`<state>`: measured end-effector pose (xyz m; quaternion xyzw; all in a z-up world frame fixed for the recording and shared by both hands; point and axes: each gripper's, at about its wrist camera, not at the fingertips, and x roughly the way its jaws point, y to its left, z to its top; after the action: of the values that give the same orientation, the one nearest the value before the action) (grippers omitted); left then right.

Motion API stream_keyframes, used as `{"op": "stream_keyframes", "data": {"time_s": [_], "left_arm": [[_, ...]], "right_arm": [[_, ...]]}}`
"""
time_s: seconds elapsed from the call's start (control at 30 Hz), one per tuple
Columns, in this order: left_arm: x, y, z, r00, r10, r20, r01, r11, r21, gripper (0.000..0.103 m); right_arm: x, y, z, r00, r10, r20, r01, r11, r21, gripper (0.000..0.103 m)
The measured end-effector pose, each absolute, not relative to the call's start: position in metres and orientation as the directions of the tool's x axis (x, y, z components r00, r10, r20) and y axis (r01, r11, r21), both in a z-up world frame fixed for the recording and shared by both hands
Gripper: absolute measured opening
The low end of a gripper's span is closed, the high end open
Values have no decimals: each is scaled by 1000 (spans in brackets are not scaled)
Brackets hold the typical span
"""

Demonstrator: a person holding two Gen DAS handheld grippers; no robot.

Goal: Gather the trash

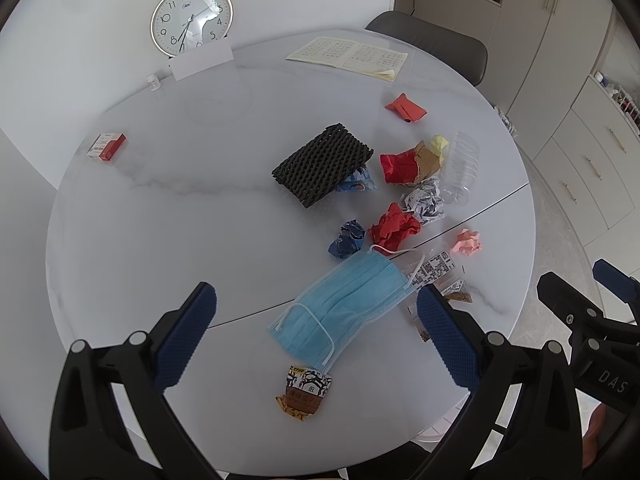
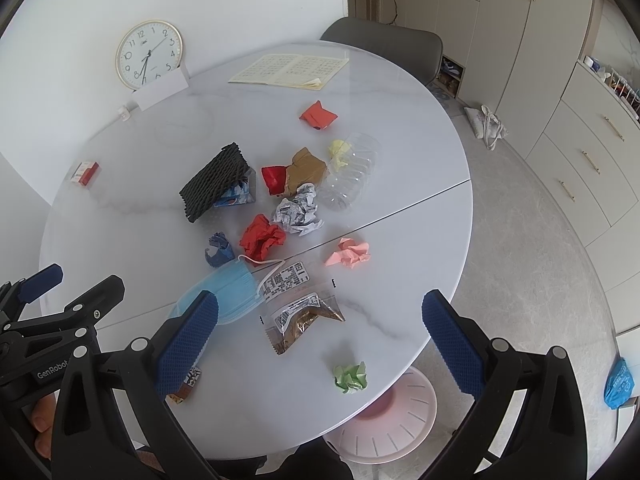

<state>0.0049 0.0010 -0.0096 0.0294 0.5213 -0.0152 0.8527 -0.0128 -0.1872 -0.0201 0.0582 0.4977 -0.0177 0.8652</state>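
On the table [image 1: 160, 220], near edge, the blue face mask [image 1: 340, 312] lies flat between the left tongs [image 1: 316, 312] fingers; long axis runs diag., near-left to far-right, ear loop toward far end. Left tongs: wide open, empty, above the mask. Right tongs [image 2: 320, 312]: wide open, empty, above a clear snack bag [image 2: 300, 312] w/ brown contents; bag long axis approx. near-to-far, label end far, touching the mask edge. Green paper wad [image 2: 351, 376] near table rim, apart. Snack wrapper [image 1: 305, 392] just beyond mask's near end. Farther in: pink wad [image 2: 349, 254], red wad [image 2: 262, 238], blue wad [image 2: 218, 249], printed paper wad [image 2: 298, 210], clear bottle [image 2: 352, 172] on its side, black foam net [image 2: 214, 180].

Table: round, white marble-look, seam across. Clock [image 2: 149, 55] leans on wall; open book [image 2: 290, 70] at far edge; grey chair [image 2: 384, 46] behind. Pink bin [image 2: 384, 420] on floor beside table. Beige cabinets [image 2: 580, 140] right side.
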Motion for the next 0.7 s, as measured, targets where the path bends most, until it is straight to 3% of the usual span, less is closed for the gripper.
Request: {"op": "stream_keyframes", "data": {"time_s": [0.7], "left_arm": [[1, 4, -11, 472, -11, -882, 65, 998, 22, 96]], "right_arm": [[-17, -190, -20, 520, 35, -853, 85, 992, 93, 101]]}}
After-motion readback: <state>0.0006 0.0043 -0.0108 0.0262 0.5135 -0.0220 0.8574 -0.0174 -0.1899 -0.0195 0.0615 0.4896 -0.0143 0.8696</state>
